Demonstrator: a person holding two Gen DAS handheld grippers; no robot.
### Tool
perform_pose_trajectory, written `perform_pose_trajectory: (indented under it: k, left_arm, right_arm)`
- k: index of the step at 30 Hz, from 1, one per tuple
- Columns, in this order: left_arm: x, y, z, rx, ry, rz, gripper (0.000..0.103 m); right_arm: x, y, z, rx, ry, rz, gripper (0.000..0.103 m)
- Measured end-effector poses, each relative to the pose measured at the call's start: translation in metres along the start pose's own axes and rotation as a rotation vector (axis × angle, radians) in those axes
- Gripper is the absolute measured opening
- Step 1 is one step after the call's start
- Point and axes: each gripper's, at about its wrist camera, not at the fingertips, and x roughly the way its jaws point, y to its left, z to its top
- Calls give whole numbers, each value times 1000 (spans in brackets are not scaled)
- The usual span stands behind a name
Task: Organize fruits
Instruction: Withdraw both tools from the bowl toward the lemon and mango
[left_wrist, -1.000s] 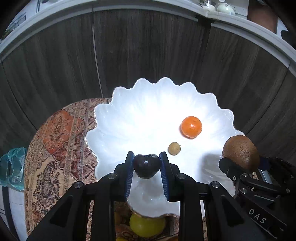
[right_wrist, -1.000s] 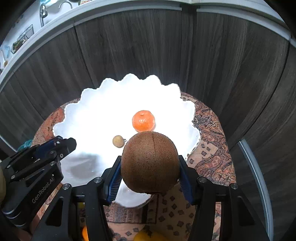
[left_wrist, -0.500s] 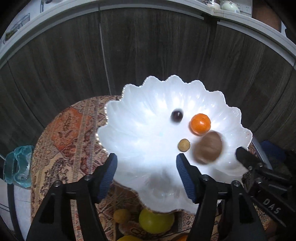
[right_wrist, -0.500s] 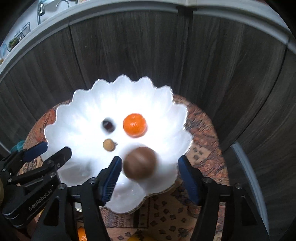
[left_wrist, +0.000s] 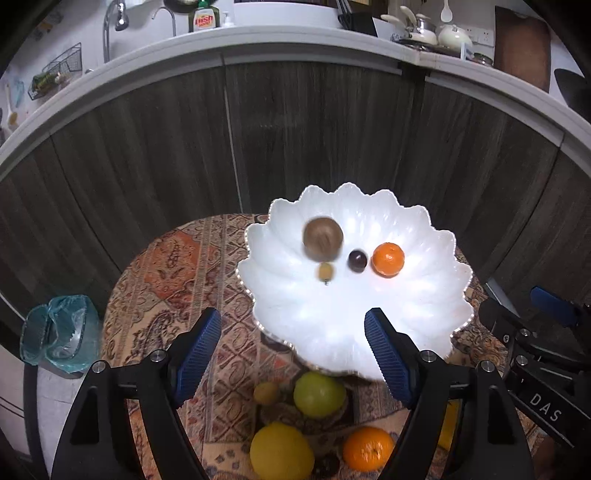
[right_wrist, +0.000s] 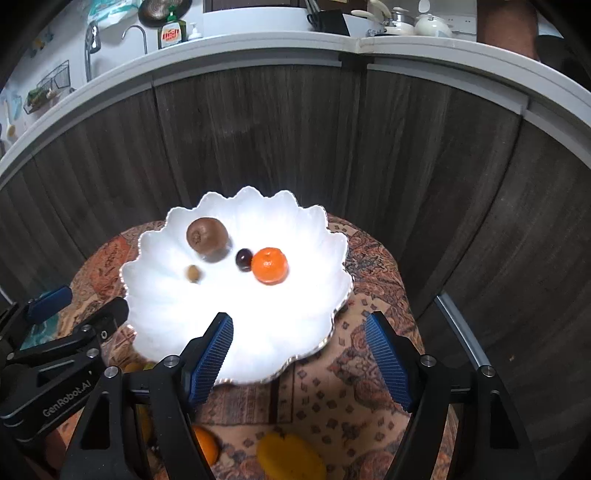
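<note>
Left wrist view: left tongs (left_wrist: 291, 349) apart, jaws just been opening, nothing btwn them. Right tongs (right_wrist: 299, 354) likewise apart, just been opening, empty. Both hang over the near rim of the white scalloped dish (left_wrist: 436, 295), pointing down at a slant.

In the dish: kiwi (left_wrist: 322, 239) far-left, blurred, prob. rolling; small tan fruit (left_wrist: 325, 271) just beside it; dark plum (left_wrist: 357, 260) next to the mandarin (left_wrist: 388, 259).

Coming move turns on loose fruit on the tabletop, nearer than the dish, below both tongs: green apple (left_wrist: 319, 393), lemon (left_wrist: 281, 452), orange (left_wrist: 367, 448). Apple sits right under left tongs, so left hand is nearer; round, no long axis. Dish rim overhangs it, may obstruct.
</note>
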Motion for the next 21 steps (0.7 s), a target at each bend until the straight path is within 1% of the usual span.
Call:
perform_pose_trajectory:
  k: [9,14,21]
  left_arm:
    - [-29,3,-28,-10,1,3,80]
    - [-37,3,-45,-2,8,10,80]
    - [-40,4,-63,-1,25,19,80]
  right_arm:
    - [-29,3,-19,-10,-12,10,75]
    - [-39,2,-33,-17,-7,9,75]
    - [-42,4,-53,-15,17,17,75]
